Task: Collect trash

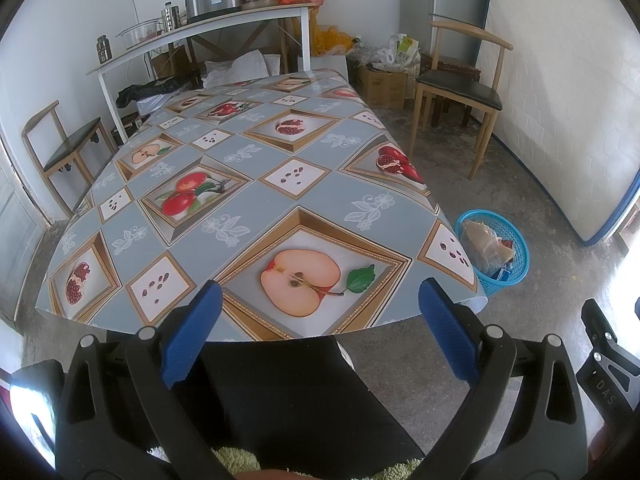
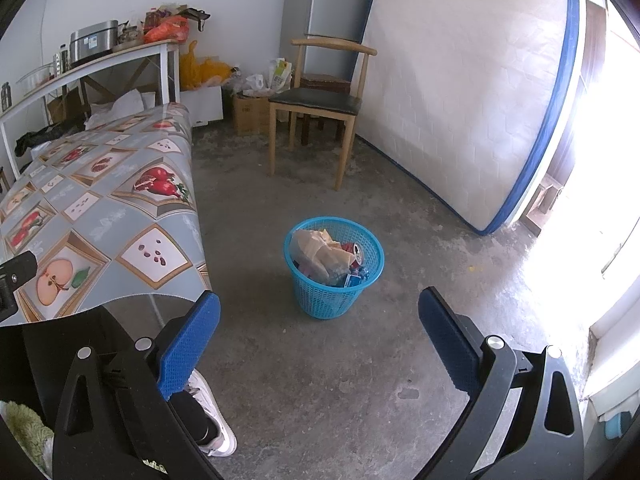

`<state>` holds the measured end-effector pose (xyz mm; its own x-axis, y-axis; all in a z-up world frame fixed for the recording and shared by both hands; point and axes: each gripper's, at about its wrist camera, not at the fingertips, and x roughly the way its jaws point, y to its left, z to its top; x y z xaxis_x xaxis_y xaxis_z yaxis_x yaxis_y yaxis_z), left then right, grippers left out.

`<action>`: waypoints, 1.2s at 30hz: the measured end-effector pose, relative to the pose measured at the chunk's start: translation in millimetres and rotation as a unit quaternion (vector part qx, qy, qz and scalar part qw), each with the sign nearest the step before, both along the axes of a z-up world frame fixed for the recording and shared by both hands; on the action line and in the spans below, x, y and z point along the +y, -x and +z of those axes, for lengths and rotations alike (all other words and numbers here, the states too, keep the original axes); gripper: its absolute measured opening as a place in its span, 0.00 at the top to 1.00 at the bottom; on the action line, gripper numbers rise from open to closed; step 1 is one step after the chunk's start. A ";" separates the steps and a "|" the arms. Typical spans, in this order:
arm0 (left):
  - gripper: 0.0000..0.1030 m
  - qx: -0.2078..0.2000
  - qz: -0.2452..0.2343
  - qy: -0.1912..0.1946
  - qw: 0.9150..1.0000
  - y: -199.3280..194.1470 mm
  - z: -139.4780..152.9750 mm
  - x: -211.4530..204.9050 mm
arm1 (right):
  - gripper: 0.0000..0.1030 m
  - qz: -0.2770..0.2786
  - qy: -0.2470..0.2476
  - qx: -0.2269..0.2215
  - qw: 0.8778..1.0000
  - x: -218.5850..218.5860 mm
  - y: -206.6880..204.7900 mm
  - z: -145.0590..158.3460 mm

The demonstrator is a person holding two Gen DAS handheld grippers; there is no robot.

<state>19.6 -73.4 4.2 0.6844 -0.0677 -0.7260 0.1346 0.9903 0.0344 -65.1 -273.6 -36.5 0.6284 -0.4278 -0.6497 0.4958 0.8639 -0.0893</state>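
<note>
With the worktop [image 1: 248,184] bare and the blue basket [image 2: 334,268] full, both left gripper [image 1: 320,332] and right gripper [image 2: 320,336] have jaws wide apart, empty; best scan the floor [image 2: 360,360] for strays.

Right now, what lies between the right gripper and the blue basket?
Only bare concrete floor, as the right wrist view shows. The right gripper, fingers open and empty, faces the blue basket of trash.

Left gripper [image 1: 320,308] agape, seemingly empty
</note>
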 end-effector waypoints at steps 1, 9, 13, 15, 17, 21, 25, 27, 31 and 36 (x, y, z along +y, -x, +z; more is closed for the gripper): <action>0.08 0.000 0.000 0.000 1.000 -0.3 0.2 0.4 | 0.06 0.000 0.000 0.000 1.000 -0.2 -0.1 0.3; 0.08 0.000 0.000 0.000 1.000 0.1 0.3 0.1 | 0.06 0.001 0.001 0.000 1.000 0.3 0.0 -0.4; 0.08 0.000 0.000 0.000 1.000 -0.1 0.5 0.5 | 0.06 0.001 0.004 -0.001 1.000 0.4 -1.1 2.4; 0.08 0.000 0.000 0.000 1.000 0.4 0.5 0.0 | 0.06 0.001 0.003 -0.001 1.000 1.0 -0.9 2.0; 0.08 0.000 0.001 0.000 1.000 0.7 0.4 -0.4 | 0.06 0.001 0.002 -0.001 1.000 0.7 -0.9 2.4; 0.08 0.000 0.000 0.001 1.000 0.2 0.6 0.3 | 0.06 0.001 0.003 -0.001 1.000 1.5 -0.1 2.4; 0.08 0.000 0.000 0.000 1.000 -0.1 0.9 0.6 | 0.06 0.001 0.002 -0.001 1.000 1.7 -0.2 2.6; 0.08 0.000 0.001 0.001 1.000 0.4 0.9 0.2 | 0.06 0.001 0.004 -0.002 1.000 2.2 -0.1 2.3; 0.08 -0.001 0.001 0.001 1.000 -0.6 0.4 1.0 | 0.06 0.002 0.004 -0.003 1.000 0.4 -0.6 5.3; 0.08 -0.002 0.001 0.001 1.000 -0.5 0.2 1.0 | 0.06 0.005 0.006 -0.005 1.000 -1.3 -0.9 8.5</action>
<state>20.1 -72.4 4.4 0.6868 -0.0689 -0.7235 0.1334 0.9905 0.0323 -64.2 -274.9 -28.0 0.6384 -0.4294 -0.6387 0.4885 0.8674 -0.0949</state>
